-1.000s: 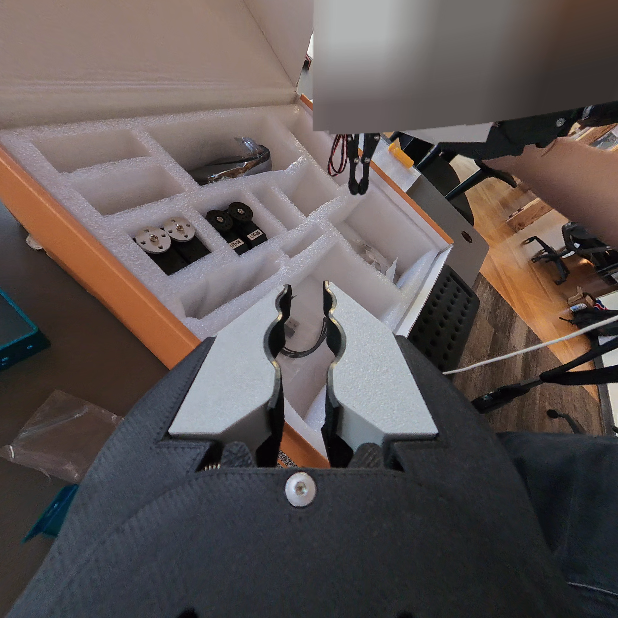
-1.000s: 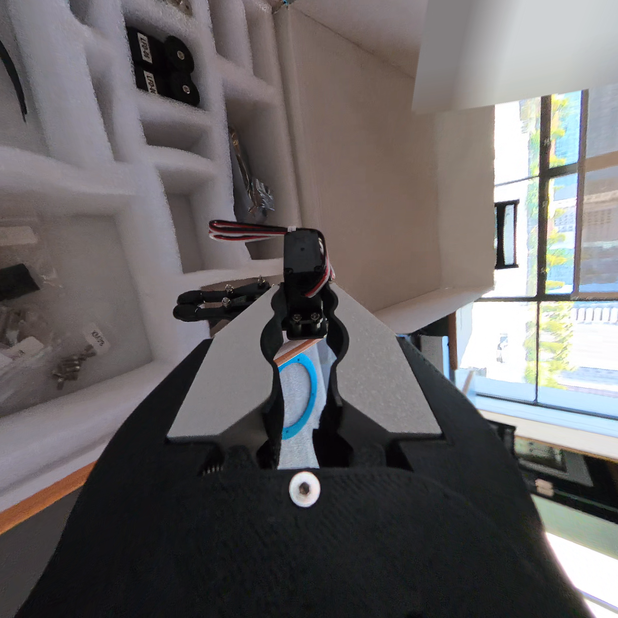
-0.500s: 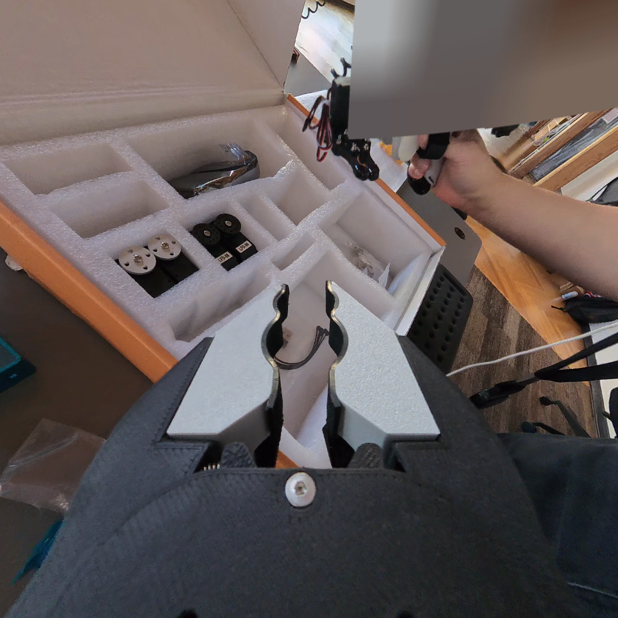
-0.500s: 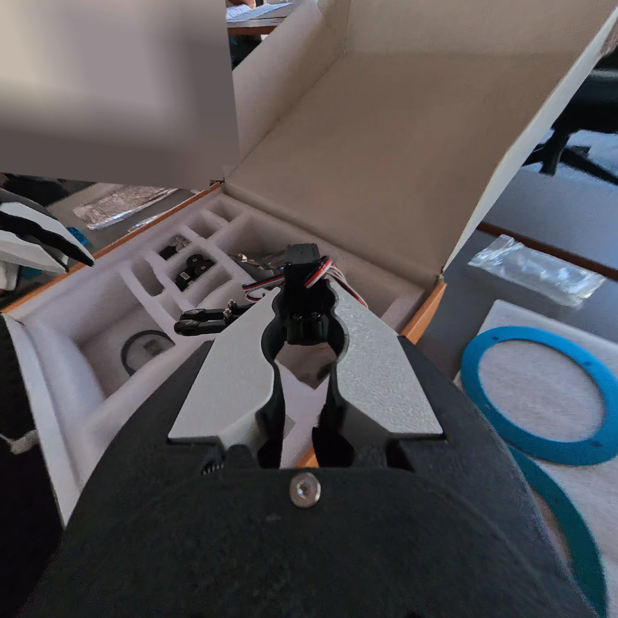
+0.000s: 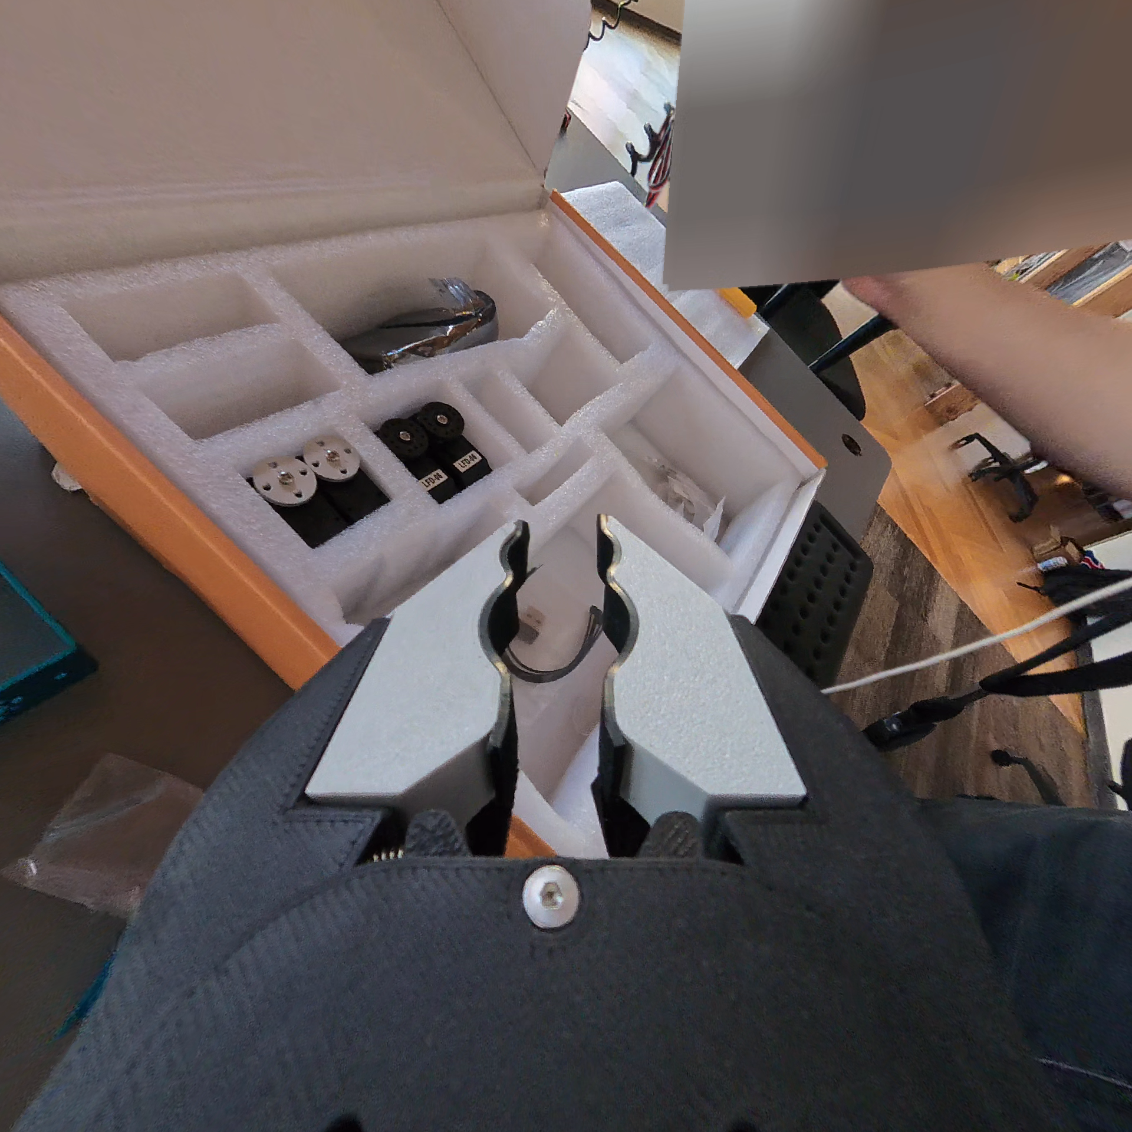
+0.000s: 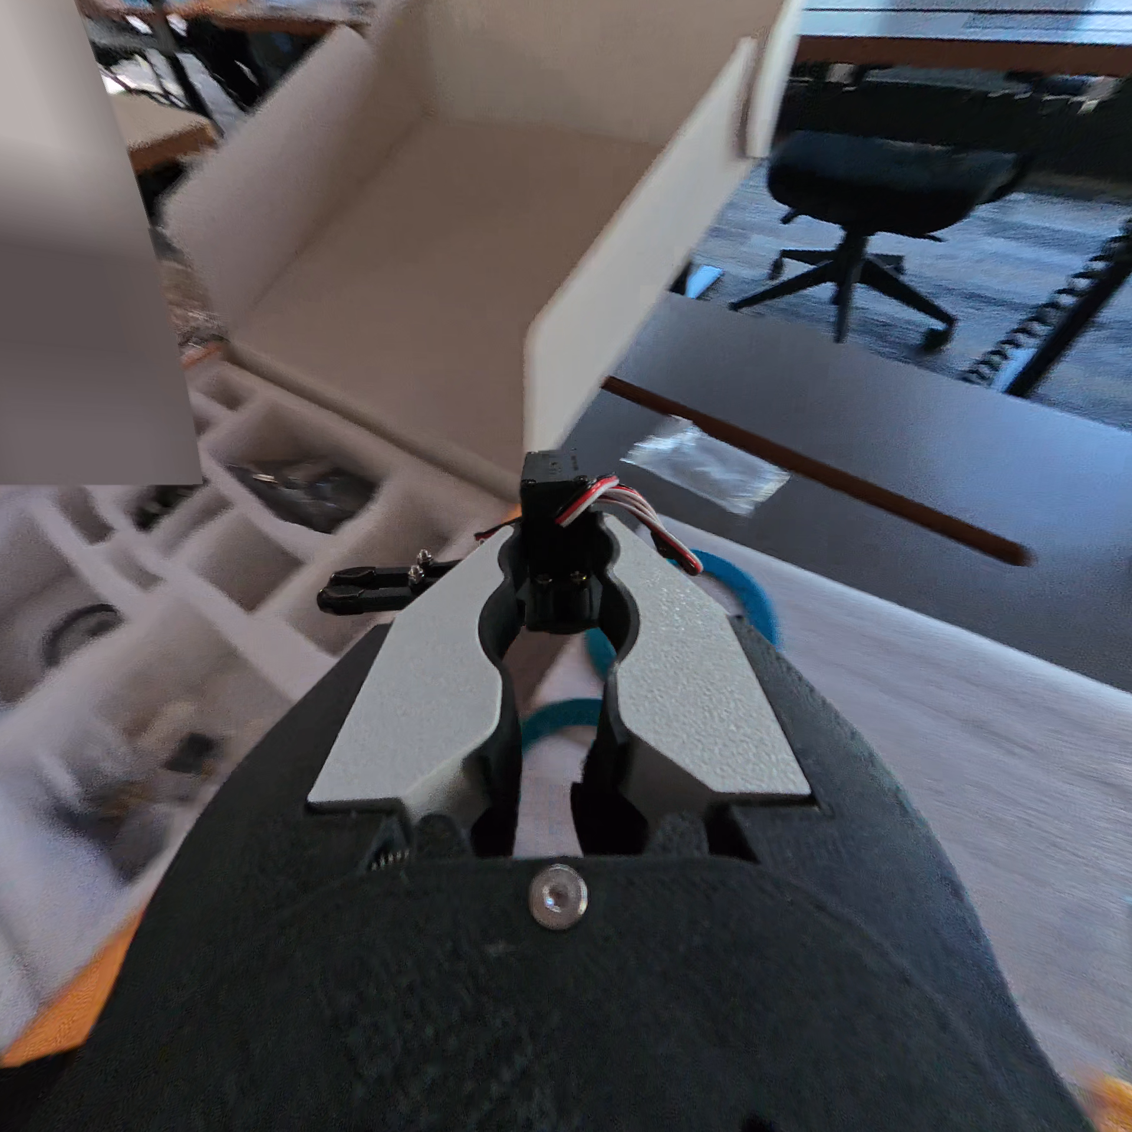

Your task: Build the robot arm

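Nearest, the left gripper (image 5: 558, 539) hangs empty, jaws parted, over the foam tray (image 5: 554, 334), above a coiled black cable (image 5: 551, 664). Beyond sit four servos (two silver-horned (image 5: 306, 475), two black-horned (image 5: 429, 438)). Farther right, the right gripper (image 6: 558, 539) clamps one black servo assembly (image 6: 554, 554), red-and-white wires trailing.

Right wrist view motion-blurred: foam tray (image 6: 153, 618) compartments left of the black servo assembly (image 6: 554, 551) smear, contents unreadable. Blue ring (image 6: 744, 597) largely hidden behind the right gripper (image 6: 557, 539). Left wrist view: teal plate (image 5: 27, 649) cut by left edge; forearm (image 5: 1004, 380) blurred, partly covered.
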Motion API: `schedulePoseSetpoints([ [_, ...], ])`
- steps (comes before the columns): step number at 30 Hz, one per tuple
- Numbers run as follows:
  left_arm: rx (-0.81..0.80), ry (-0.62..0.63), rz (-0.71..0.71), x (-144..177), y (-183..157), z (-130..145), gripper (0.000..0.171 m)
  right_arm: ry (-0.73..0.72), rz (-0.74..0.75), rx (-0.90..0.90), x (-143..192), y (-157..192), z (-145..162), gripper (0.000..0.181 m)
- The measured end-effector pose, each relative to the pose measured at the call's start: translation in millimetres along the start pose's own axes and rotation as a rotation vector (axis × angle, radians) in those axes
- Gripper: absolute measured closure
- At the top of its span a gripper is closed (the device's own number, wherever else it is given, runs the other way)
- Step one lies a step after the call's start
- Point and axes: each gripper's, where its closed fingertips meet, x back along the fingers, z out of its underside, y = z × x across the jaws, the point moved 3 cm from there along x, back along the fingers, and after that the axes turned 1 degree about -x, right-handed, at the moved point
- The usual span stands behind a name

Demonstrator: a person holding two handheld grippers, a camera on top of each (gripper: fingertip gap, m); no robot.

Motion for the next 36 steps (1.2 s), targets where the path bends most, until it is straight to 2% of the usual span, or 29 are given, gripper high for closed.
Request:
schedulePoseSetpoints([
  [4, -0.017, 0.004, -0.019, 0.4, 3.8, -7.0, 0.15, 0.051, 0.16, 0.066, -2.4, -78.1, 10.5, 0.162],
  [7, -0.022, 0.011, -0.027, -1.3, 5.9, -12.3, 0.15, 0.054, 0.261, 0.048, -14.7, -126.1, 25.8, 0.162],
  [12, -0.043, 0.022, -0.04, -4.5, 7.2, -20.3, 0.15, 0.075, 0.435, 0.04, -35.7, -171.8, 57.3, 0.162],
  [20, -0.047, 0.035, -0.043, -10.4, 6.4, -23.8, 0.15, 0.052, 0.649, -0.012, -32.6, -194.1, 88.4, 0.162],
  [24, -0.047, 0.037, -0.038, -13.0, 5.0, -23.6, 0.15, 0.052, 0.637, -0.004, -30.8, -195.6, 92.8, 0.161],
  [31, -0.047, 0.025, -0.029, -10.7, 2.1, -24.3, 0.149, 0.168, 0.614, 0.013, -19.1, -190.5, 103.3, 0.155],
  [34, -0.05, 0.021, -0.032, -5.4, 1.4, -23.7, 0.149, 0.143, 0.635, -0.037, -7.7, -184.5, 96.4, 0.14],
  [36, -0.058, 0.019, -0.04, -0.4, 1.5, -22.2, 0.149, 0.08, 0.661, -0.043, 6.4, -168.3, 77.0, 0.135],
])
